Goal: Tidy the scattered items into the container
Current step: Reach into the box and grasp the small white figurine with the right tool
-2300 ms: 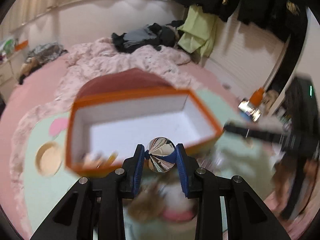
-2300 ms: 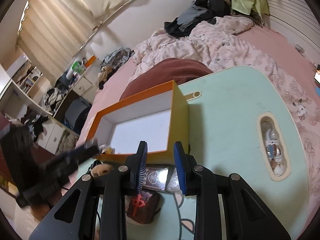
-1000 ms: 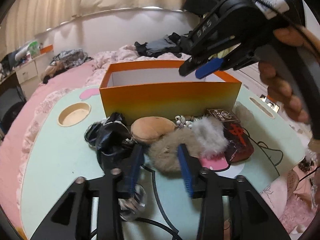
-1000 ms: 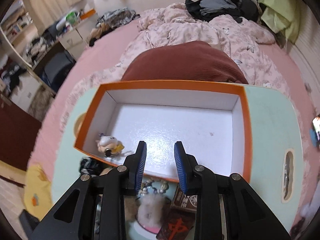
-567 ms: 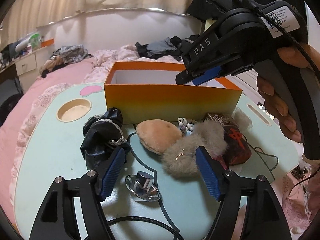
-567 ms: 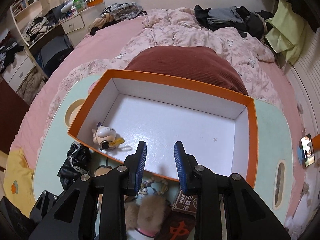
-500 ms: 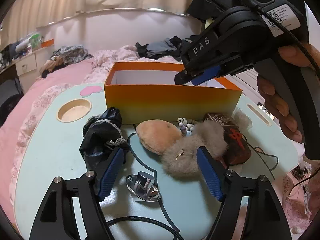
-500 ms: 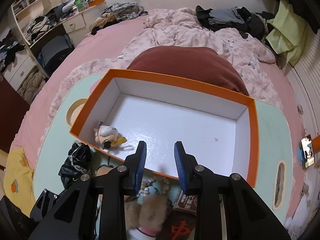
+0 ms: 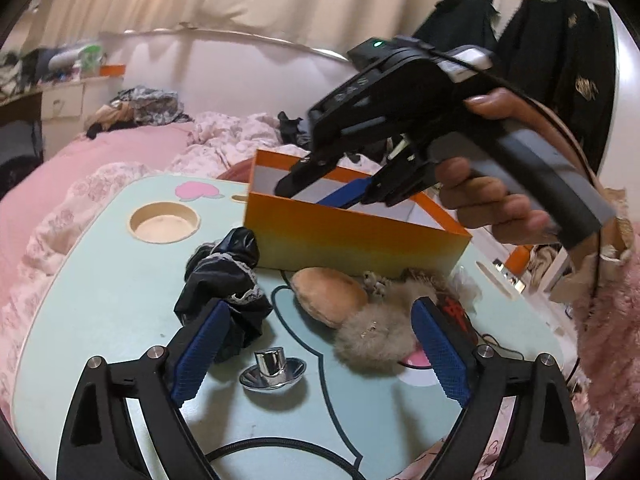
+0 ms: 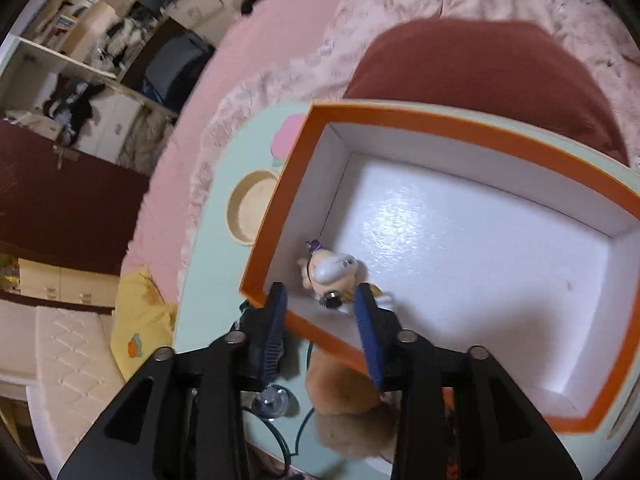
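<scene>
An orange box [image 9: 352,232] with a white inside [image 10: 460,240] stands on the mint-green table [image 9: 100,300]. A small toy figure [image 10: 332,270] lies in its near left corner. In front of the box lie a black lacy cloth [image 9: 224,280], a tan plush pad [image 9: 328,296], a grey fur pompom [image 9: 376,336], a dark red pouch [image 9: 456,312] and a shiny metal cap [image 9: 272,368]. My left gripper [image 9: 316,352] is wide open and empty above the cap. My right gripper [image 10: 320,316] is open and empty over the box's near left corner; it also shows in the left wrist view [image 9: 340,196].
A round cup recess [image 9: 164,222] and a pink heart mark [image 9: 196,192] are on the table's left part. A black cable [image 9: 280,448] runs along the near edge. A maroon cushion [image 10: 480,64] and pink bedding [image 9: 100,160] lie behind the table.
My left gripper set the shiny cap on the table, opened wide and drew back. My right gripper has swung left over the box's near left corner, towards the toy figure.
</scene>
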